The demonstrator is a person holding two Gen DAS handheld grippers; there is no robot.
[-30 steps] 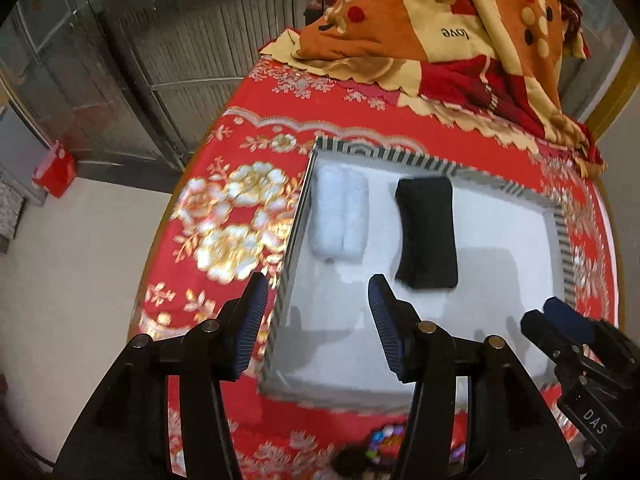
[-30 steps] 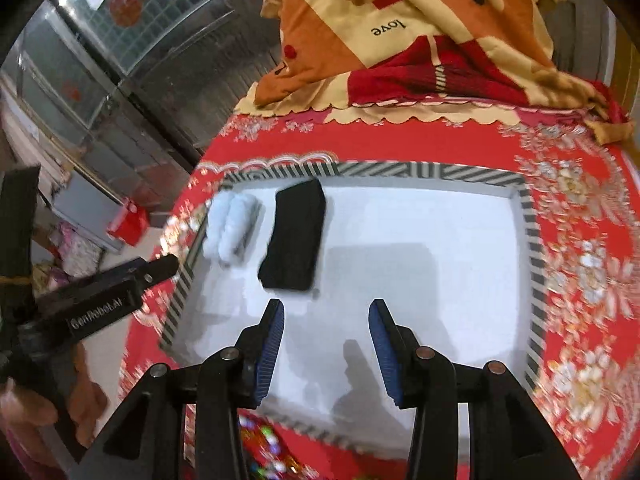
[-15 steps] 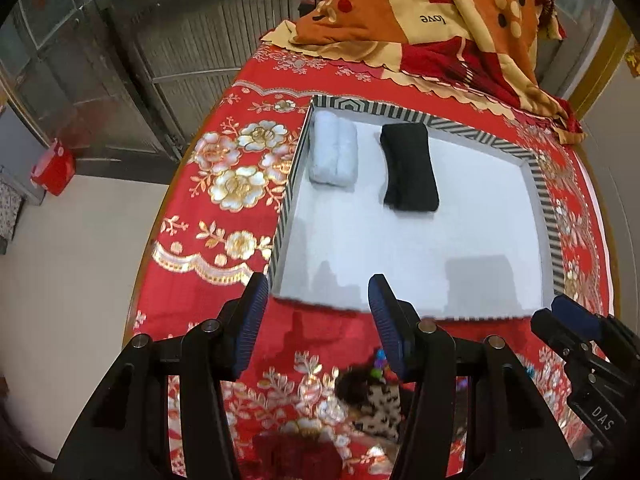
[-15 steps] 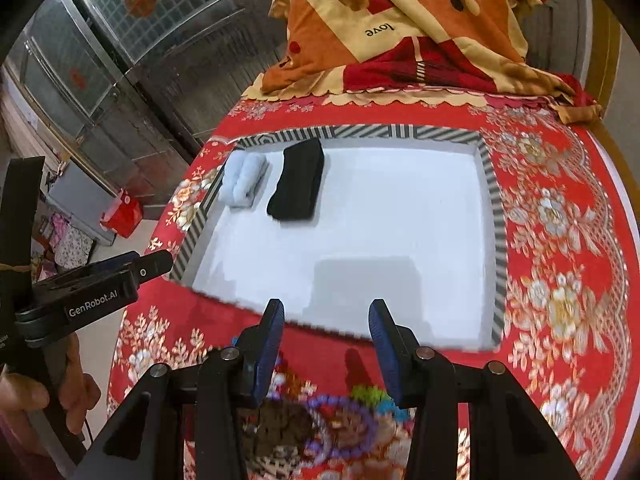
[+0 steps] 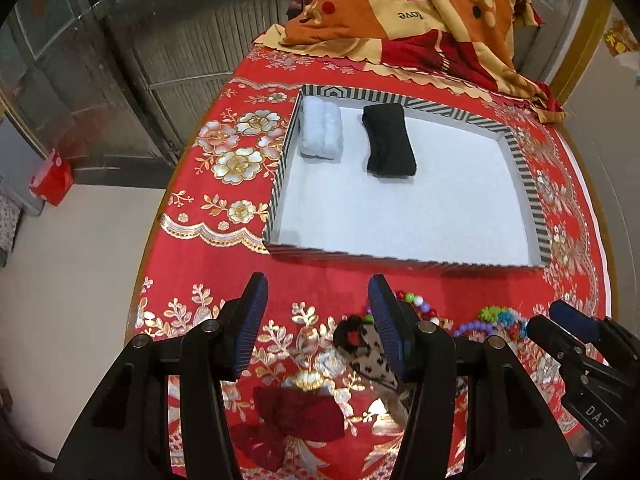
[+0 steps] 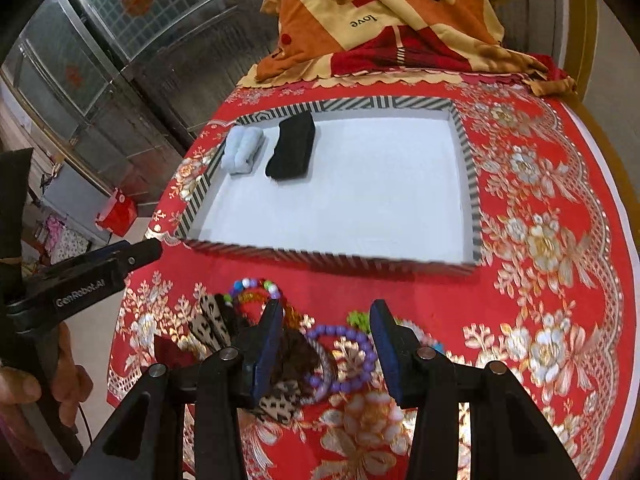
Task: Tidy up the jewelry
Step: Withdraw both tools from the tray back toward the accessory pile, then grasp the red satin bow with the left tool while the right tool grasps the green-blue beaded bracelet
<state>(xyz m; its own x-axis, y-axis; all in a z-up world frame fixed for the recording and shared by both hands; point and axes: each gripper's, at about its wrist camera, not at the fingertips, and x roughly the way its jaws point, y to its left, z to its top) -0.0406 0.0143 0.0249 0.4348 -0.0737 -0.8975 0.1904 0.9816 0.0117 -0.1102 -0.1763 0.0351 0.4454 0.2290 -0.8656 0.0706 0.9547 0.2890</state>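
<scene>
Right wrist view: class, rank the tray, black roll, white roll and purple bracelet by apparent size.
1. Tray
2. Purple bracelet, though nearness to the camera inflates it
3. Black roll
4. White roll

Both my claws sit wide open, nothing between the pads. Left claw and right claw both point forward and down, side by side. My left hand is wrapped around its handle; right hand not visible.
</scene>
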